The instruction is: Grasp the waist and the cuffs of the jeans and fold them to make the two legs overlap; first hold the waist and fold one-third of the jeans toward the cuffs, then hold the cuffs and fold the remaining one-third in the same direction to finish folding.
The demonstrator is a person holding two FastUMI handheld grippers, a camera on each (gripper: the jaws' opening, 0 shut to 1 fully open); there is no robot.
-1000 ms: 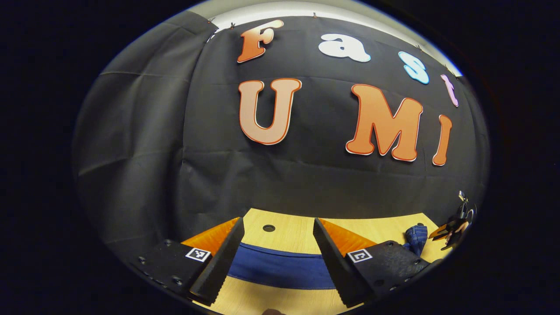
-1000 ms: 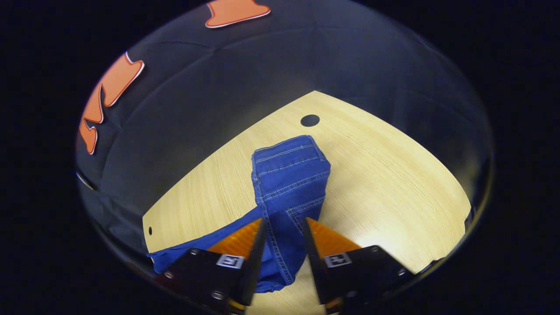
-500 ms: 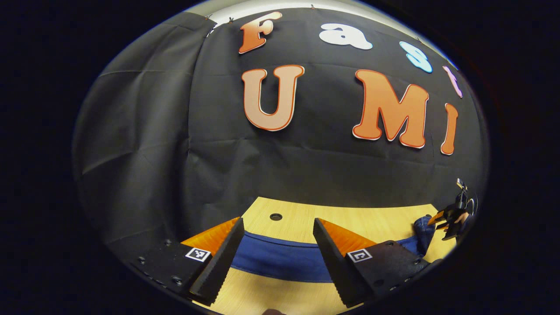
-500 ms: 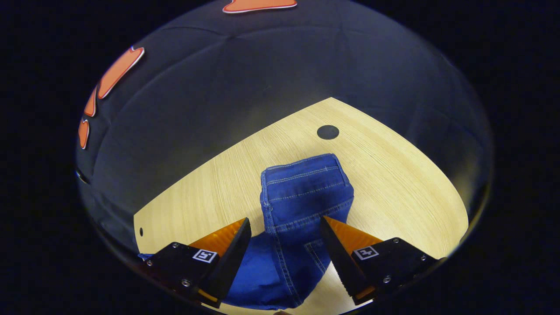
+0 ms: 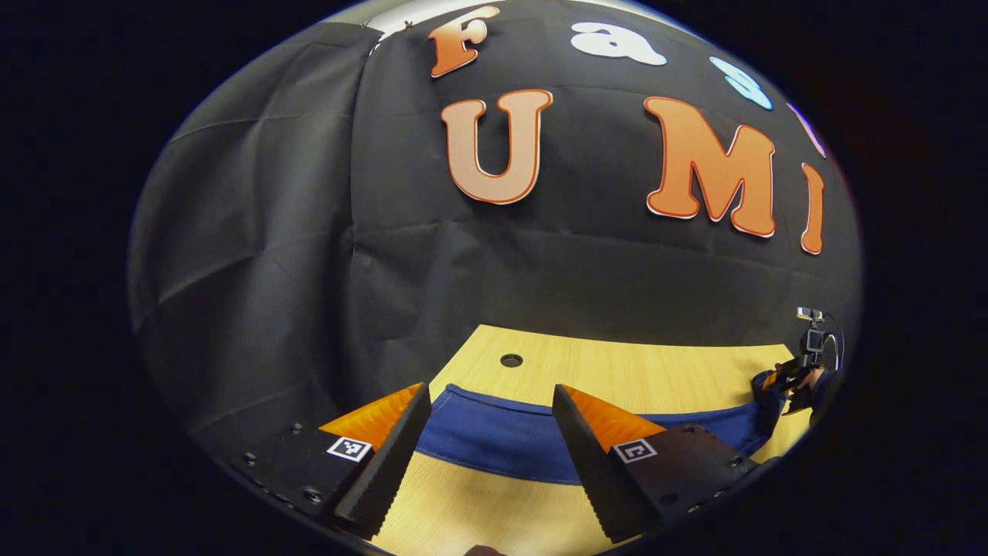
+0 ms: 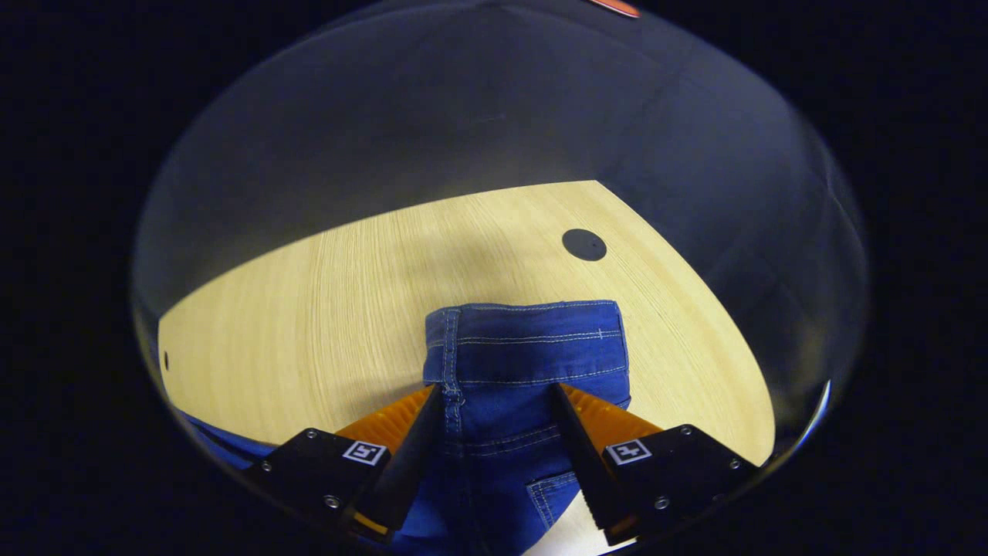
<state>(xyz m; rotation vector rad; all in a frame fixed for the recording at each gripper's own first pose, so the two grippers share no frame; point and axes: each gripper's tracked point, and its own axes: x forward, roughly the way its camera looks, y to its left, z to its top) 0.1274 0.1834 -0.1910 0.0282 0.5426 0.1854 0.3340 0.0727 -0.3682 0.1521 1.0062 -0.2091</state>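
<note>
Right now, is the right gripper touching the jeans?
Cannot tell. In the right gripper view the right gripper stands open astride the jeans, but no contact or gap shows plainly.

Your jeans are a saturated mid-blue denim with pale, almost white double stitching running along the waistband and down the side seam. In the left gripper view the same jeans read as a flat, darker navy band with no stitching you can make out. Under them, your bench is pale yellow wood with fine, close grain lines; just beyond the waistband it carries a round black hole. Your right tool has black bodies, ribbed orange finger backs, and small black-and-white square markers. Your left tool wears the same black, orange and marker scheme.
</note>
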